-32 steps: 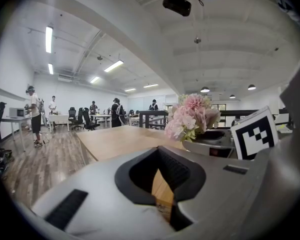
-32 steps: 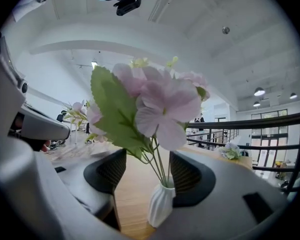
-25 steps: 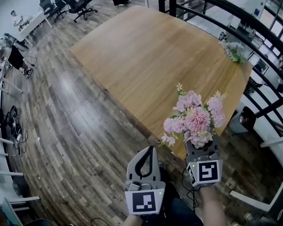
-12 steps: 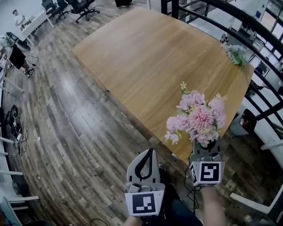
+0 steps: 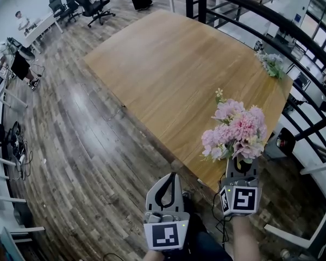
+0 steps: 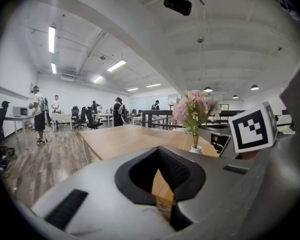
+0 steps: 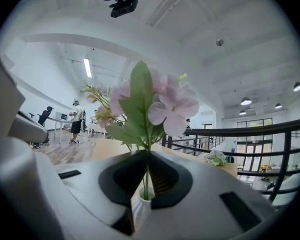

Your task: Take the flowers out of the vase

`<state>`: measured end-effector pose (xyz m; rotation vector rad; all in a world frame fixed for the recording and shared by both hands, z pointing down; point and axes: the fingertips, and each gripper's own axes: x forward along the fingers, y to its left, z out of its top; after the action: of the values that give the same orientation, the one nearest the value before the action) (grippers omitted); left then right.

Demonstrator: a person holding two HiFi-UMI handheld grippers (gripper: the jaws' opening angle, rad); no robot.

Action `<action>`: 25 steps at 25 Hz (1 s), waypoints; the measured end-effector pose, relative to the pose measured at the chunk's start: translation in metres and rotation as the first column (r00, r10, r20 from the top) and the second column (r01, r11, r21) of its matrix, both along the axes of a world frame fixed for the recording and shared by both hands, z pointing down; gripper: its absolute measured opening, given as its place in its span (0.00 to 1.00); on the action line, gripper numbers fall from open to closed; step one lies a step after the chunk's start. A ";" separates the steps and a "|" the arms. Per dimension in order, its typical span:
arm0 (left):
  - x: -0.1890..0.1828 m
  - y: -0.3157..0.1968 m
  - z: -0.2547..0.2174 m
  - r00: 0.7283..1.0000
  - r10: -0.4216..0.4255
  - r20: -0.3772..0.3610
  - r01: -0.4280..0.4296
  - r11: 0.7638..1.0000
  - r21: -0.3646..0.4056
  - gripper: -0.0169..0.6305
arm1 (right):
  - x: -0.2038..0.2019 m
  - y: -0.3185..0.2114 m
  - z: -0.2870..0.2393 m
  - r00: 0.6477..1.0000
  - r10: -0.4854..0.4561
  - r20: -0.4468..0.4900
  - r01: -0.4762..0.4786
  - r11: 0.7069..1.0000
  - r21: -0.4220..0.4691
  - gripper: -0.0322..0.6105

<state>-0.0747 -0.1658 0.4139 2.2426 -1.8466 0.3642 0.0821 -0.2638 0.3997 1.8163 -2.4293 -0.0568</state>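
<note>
Flowers, a pink bunch w/ green leaves, stand in the small white vase near the front edge of the wood surface, right in front of you. In the head view the blooms hide the vase; the left gripper view shows it upright on the surface w/ the flowers in it. Your right claw sits at the vase mouth, about level, w/ its jaws closing on the thin green stem just above the neck. The stem is btwn the pads, which look to touch it on both sides, and the white neck shows just below them. Your left claw hangs to the left of the right one, short of the surface edge and over the plank floor. Its tips are together w/ nothing btwn them, and it's clear of vase and flowers. At the far corner of the surface a second, paler bunch lies by the black railing. Bg, upper left: office chairs and ppl at desks.
</note>
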 end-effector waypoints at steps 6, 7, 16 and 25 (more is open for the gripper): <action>-0.001 -0.005 0.002 1.000 0.000 -0.001 0.000 1.000 0.017 0.08 | 0.002 -0.002 -0.008 1.000 0.020 0.008 -0.020 1.000 0.012 0.11; 0.000 -0.006 0.002 1.000 0.002 -0.002 -0.002 1.000 0.019 0.08 | 0.003 -0.002 -0.010 1.000 0.023 0.012 -0.024 1.000 0.013 0.11; 0.002 -0.014 -0.009 1.000 0.010 -0.019 -0.009 0.999 0.049 0.08 | 0.003 -0.001 -0.036 0.998 0.033 0.058 -0.035 0.998 0.045 0.11; 0.013 -0.042 -0.054 1.000 0.016 -0.024 -0.014 0.995 0.101 0.08 | 0.009 -0.015 -0.087 0.998 0.015 0.064 -0.020 0.997 0.075 0.11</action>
<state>-0.0618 -0.2074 0.3600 2.3163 -1.8764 0.2496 0.0915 -0.2790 0.3126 1.8992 -2.4859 -0.0921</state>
